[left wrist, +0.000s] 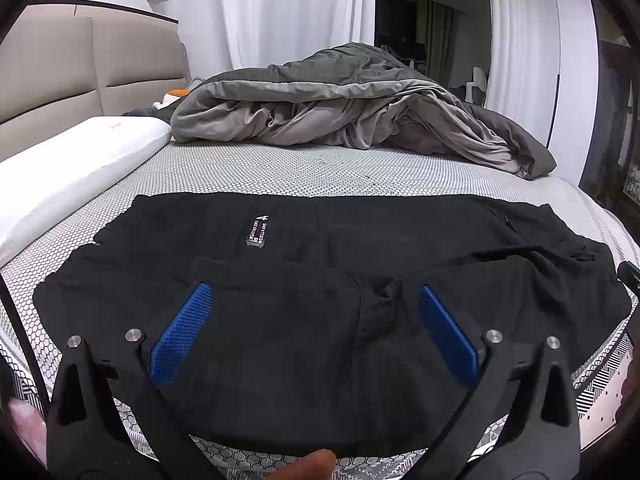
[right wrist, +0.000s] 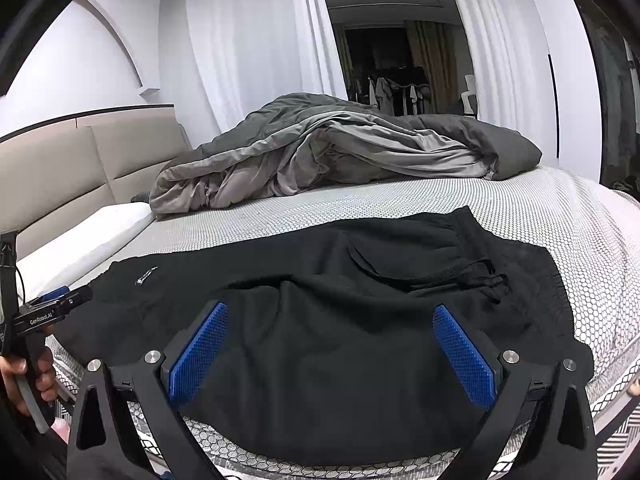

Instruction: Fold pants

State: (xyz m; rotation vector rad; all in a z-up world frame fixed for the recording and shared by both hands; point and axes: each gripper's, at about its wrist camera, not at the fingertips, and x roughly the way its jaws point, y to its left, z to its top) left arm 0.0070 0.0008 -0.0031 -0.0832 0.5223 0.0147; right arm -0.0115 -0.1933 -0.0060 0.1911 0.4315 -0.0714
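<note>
Black pants (left wrist: pixel 320 280) lie spread across the near part of the bed, with a small black label with white text (left wrist: pixel 257 231) on the left part. In the right wrist view the pants (right wrist: pixel 320 340) show a waistband and drawstring (right wrist: pixel 484 276) at the right. My left gripper (left wrist: pixel 314 300) is open, its blue pads (left wrist: pixel 180 336) hovering wide apart over the near edge of the pants, holding nothing. My right gripper (right wrist: pixel 330 320) is also open over the pants, empty. The left gripper also shows at the left edge of the right wrist view (right wrist: pixel 48 308), held in a hand.
The bed (left wrist: pixel 280 168) has a white honeycomb-patterned cover. A crumpled grey duvet (left wrist: pixel 352 108) lies at the far side. A white pillow (left wrist: pixel 76 160) lies at the left by a beige headboard (left wrist: pixel 80 64). White curtains (right wrist: pixel 248 60) hang behind.
</note>
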